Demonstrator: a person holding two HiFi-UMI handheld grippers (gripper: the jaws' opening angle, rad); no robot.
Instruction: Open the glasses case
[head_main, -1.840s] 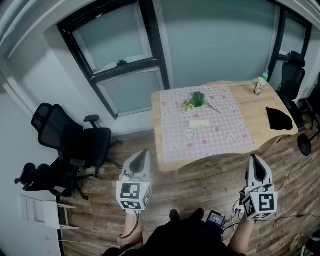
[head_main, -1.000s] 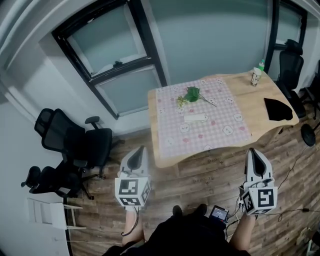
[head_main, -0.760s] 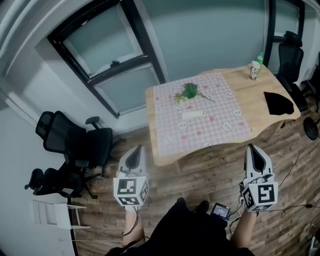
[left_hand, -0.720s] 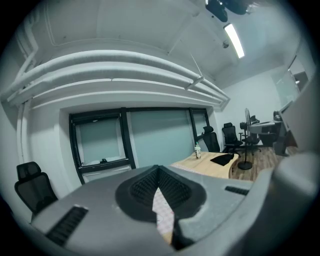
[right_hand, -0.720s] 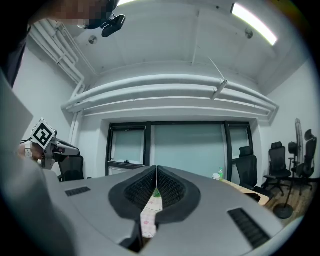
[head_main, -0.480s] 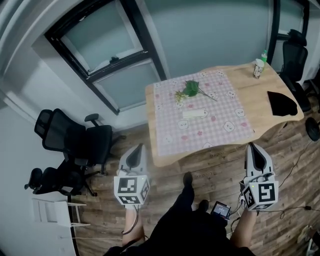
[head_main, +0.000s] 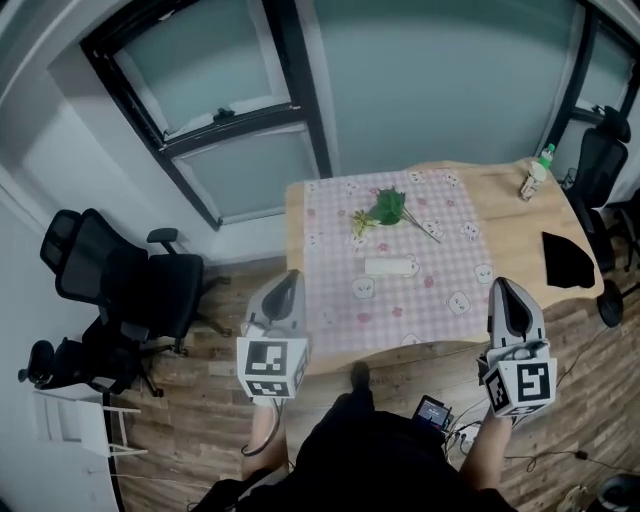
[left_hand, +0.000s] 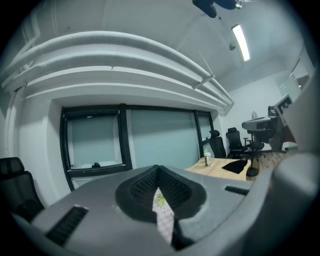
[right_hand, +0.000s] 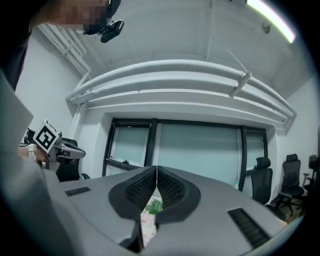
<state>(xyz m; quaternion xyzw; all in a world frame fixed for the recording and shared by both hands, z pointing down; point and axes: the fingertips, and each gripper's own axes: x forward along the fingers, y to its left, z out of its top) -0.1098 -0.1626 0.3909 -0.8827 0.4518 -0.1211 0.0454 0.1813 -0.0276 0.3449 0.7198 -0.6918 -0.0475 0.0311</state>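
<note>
Head view: the case (head_main: 391, 267) is lying on the checked cloth (head_main: 440, 275), midway between the surface's (head_main: 510, 215) near and far edges. The left claw (head_main: 288, 283) and right claw (head_main: 503, 290) are hovering by the near edge, well apart from it.

Left gripper view: the left claw is holding its jaws pressed together.

Right gripper view: the right claw's jaws are meeting too.

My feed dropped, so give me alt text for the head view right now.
The white glasses case lies untouched in the middle of the pink checked cloth, a leafy green sprig beyond it. The left gripper and right gripper hover shut and empty by the near edge of the table.
</note>
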